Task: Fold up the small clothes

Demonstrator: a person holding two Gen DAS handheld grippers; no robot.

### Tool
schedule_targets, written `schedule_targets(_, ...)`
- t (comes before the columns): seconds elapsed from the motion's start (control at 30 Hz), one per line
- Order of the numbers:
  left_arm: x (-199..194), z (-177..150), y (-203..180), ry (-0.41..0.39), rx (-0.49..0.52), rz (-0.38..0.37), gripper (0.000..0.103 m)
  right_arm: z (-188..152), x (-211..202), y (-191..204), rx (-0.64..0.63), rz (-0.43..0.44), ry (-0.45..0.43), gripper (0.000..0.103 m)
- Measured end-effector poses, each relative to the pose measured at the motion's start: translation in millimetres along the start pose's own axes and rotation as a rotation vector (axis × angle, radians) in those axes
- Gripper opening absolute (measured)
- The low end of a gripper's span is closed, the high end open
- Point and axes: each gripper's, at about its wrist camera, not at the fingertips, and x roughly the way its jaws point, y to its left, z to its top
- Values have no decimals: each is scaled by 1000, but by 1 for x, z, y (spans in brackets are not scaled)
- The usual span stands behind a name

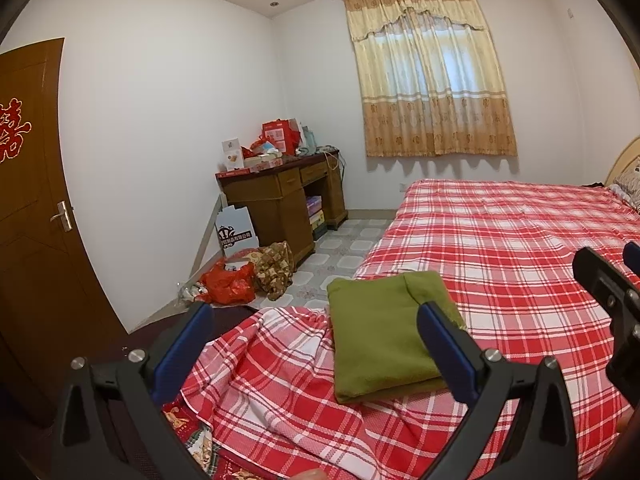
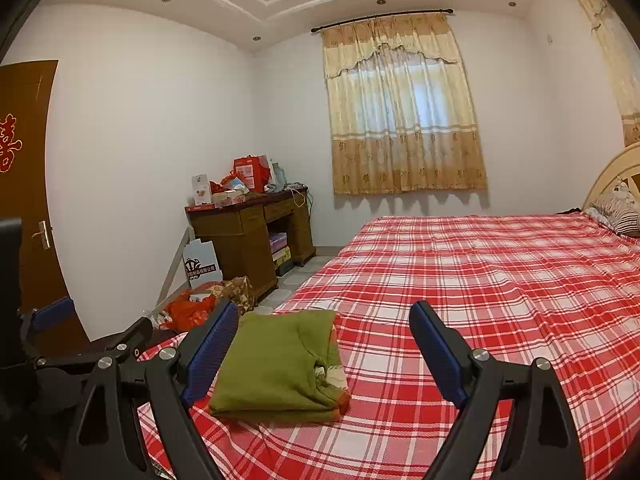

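Both grippers, left gripper (image 1: 316, 340) and right gripper (image 2: 324, 344), stood apart and empty. Folded green garment (image 2: 280, 364) lay on the bed (image 2: 480, 280) near its corner, just ahead, long axis pointing away; the left looked nearer.

Two low, close wrist views across the bed (image 1: 500, 240), side by side.

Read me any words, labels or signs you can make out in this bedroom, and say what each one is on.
Red paper cutout on the brown door: the double-happiness character "囍", partly cut off by the frame edge.
White cardboard box on the floor by the desk: a crown logo above a line of Chinese characters, too blurred to read surely.
Red gift bag and small boxes on the desk: print too small to read.
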Motion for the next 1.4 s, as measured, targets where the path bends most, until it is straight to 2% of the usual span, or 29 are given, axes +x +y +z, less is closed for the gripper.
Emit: schedule_targets(1.4, 7, -4, -7, 30, 18, -16, 103, -2, 4, -1, 11, -22, 36, 88)
